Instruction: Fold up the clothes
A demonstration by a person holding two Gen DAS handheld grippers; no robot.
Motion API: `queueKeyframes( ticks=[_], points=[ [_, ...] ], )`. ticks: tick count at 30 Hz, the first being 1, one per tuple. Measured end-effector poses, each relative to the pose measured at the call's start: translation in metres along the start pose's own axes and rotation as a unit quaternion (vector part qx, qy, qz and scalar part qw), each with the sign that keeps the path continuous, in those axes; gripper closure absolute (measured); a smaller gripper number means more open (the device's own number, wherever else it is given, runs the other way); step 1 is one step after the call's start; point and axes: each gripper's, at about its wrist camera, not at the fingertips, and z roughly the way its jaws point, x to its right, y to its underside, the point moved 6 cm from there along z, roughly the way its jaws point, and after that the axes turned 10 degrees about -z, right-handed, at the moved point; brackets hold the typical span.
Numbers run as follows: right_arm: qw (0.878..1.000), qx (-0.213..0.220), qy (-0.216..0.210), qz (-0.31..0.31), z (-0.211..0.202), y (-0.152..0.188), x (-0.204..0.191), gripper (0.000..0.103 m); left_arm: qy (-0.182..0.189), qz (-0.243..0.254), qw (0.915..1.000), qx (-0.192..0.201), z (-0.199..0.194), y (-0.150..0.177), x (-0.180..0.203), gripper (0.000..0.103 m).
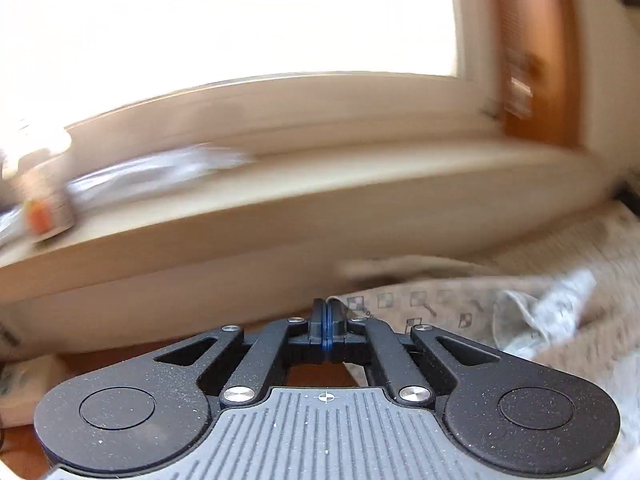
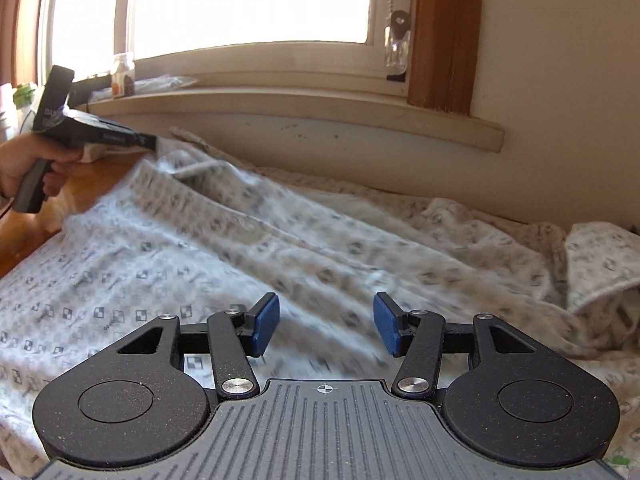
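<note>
Just beyond my right gripper's [image 2: 326, 326] blue pads [image 2: 266, 322], a pale grey garment [image 2: 240, 240] printed with small dark checked squares spreads out. My left gripper [image 1: 327, 326], black with thin blue pads [image 1: 327, 332] pressed together, bites the same fabric at its edge. Past my fingers, a cream windowsill [image 2: 300, 108] meets brown wood trim [image 2: 444, 32]; to their left, an orange-brown tabletop [image 2: 80, 184].

One patterned garment [image 2: 248, 248], two tools (left [image 2: 150, 141], right [image 2: 326, 326]), two jars [image 2: 123, 70]

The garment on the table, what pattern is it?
Pale grey garment printed with small dark checkered squares, clearest in the right wrist view.
</note>
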Motion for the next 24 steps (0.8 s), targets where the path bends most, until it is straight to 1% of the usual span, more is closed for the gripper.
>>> queueKeyframes(
  ticks=[2,4,5,6,7,8,9,11,14,17,19,22,23,24],
  points=[
    [1.000,-0.003,-0.001,0.003,0.004,0.002,0.001,0.048,-0.002,-0.017,0.9998,-0.009,-0.001,-0.001,-0.015,0.102],
    [1.000,-0.010,-0.009,0.006,0.010,0.006,-0.001,0.044,-0.013,-0.012,0.9997,-0.018,-0.001,0.006,-0.017,0.102],
    [1.000,-0.015,-0.013,0.005,0.012,0.007,-0.002,0.044,-0.017,-0.010,0.9996,-0.022,-0.001,0.009,-0.018,0.100],
    [1.000,-0.019,-0.016,0.004,0.014,0.007,-0.003,0.044,-0.018,-0.015,0.9995,-0.021,-0.004,0.010,-0.017,0.089],
    [1.000,-0.020,-0.015,0.003,0.014,0.007,-0.004,0.044,-0.018,-0.019,0.9995,-0.020,-0.007,0.012,-0.016,0.083],
    [1.000,-0.024,-0.014,0.000,0.016,0.008,-0.005,0.044,-0.011,-0.022,0.9995,-0.019,-0.012,0.013,-0.014,0.074],
    [1.000,-0.027,-0.011,-0.006,0.017,0.008,-0.007,0.044,-0.003,-0.025,0.9995,-0.018,-0.018,0.014,-0.013,0.067],
    [0.999,-0.029,-0.010,-0.011,0.017,0.009,-0.008,0.043,0.023,-0.020,0.9994,-0.015,-0.035,0.019,-0.003,0.061],
    [0.999,-0.030,-0.019,0.006,0.019,0.009,-0.004,0.042,0.081,-0.011,0.9963,-0.024,-0.058,0.030,0.024,0.060],
    [0.999,-0.025,-0.030,0.024,0.018,0.011,0.001,0.041,0.140,-0.023,0.9885,-0.054,-0.067,0.043,0.047,0.060],
    [0.999,-0.022,-0.034,0.032,0.017,0.011,0.002,0.041,0.152,-0.023,0.9853,-0.075,-0.067,0.053,0.056,0.060],
    [0.998,-0.020,-0.035,0.037,0.017,0.011,0.003,0.041,0.149,-0.023,0.9846,-0.089,-0.061,0.061,0.061,0.060],
    [0.998,-0.020,-0.036,0.038,0.016,0.011,0.003,0.041,0.147,-0.024,0.9847,-0.090,-0.059,0.061,0.063,0.062],
    [0.998,-0.019,-0.036,0.040,0.016,0.011,0.003,0.041,0.151,-0.025,0.9846,-0.085,-0.059,0.060,0.064,0.073]
  ],
)
